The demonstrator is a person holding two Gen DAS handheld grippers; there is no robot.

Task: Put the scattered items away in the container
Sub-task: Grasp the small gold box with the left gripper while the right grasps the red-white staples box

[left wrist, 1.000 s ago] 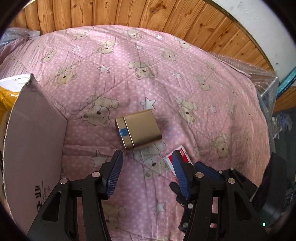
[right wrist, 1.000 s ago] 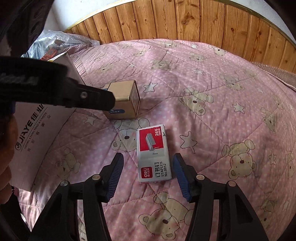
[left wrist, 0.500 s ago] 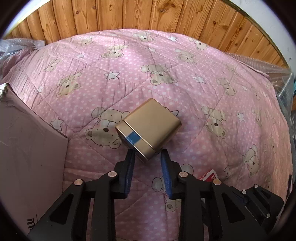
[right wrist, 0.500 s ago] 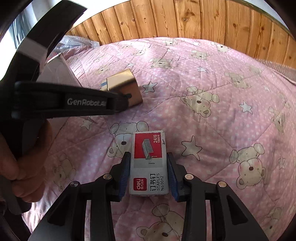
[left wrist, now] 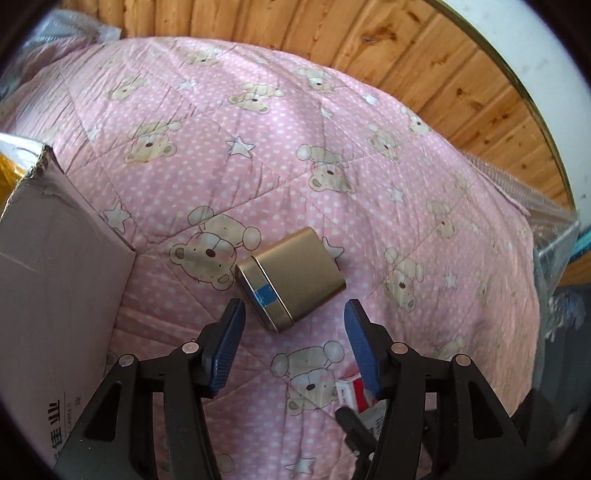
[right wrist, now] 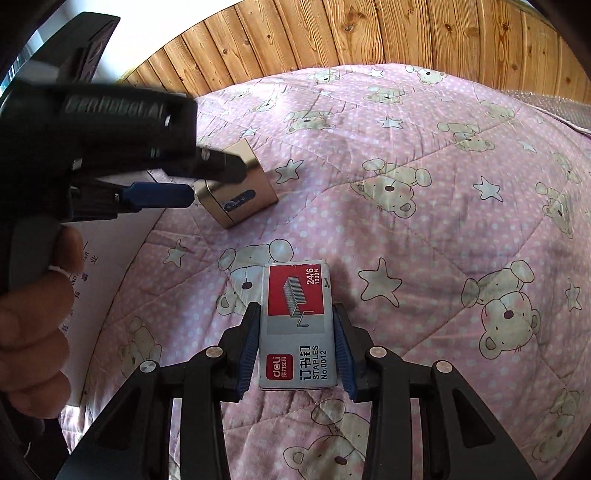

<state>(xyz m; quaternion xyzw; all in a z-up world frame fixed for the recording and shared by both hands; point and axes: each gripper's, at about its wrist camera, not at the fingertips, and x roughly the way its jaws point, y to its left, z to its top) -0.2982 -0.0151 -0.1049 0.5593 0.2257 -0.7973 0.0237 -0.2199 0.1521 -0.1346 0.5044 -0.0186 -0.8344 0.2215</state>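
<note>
The left gripper [left wrist: 293, 314] stands wide open, its blue-padded fingers [left wrist: 229, 341] spread apart with a clear gap on each side, and the gold tin [left wrist: 291, 278] lies on the quilt just ahead of the fingertips, slightly between their lines but touching neither pad. The tin rests on its side, its lidded end with a blue label strip turned toward the left finger. To the left of that gripper rises the wall of the cardboard box [left wrist: 55, 295], its torn top corner showing, standing near the tin but apart from it. Behind the right finger of the left gripper, a corner of the red and white staples box [left wrist: 351, 393] peeks out. In the right wrist view, the right gripper [right wrist: 297, 345] is closed onto the staples box [right wrist: 297, 325], both blue pads pressed against its long sides, the box flat on the pink bear-print quilt [right wrist: 424, 240] with its red end pointing away from the gripper. Ahead and to the left of it lies the gold tin [right wrist: 240, 199], with the left gripper [right wrist: 199, 179] reaching in over it from the left, held by the person's left hand [right wrist: 33, 314]. Wooden panelling [right wrist: 369, 33] runs along the far edge of the quilt.
</note>
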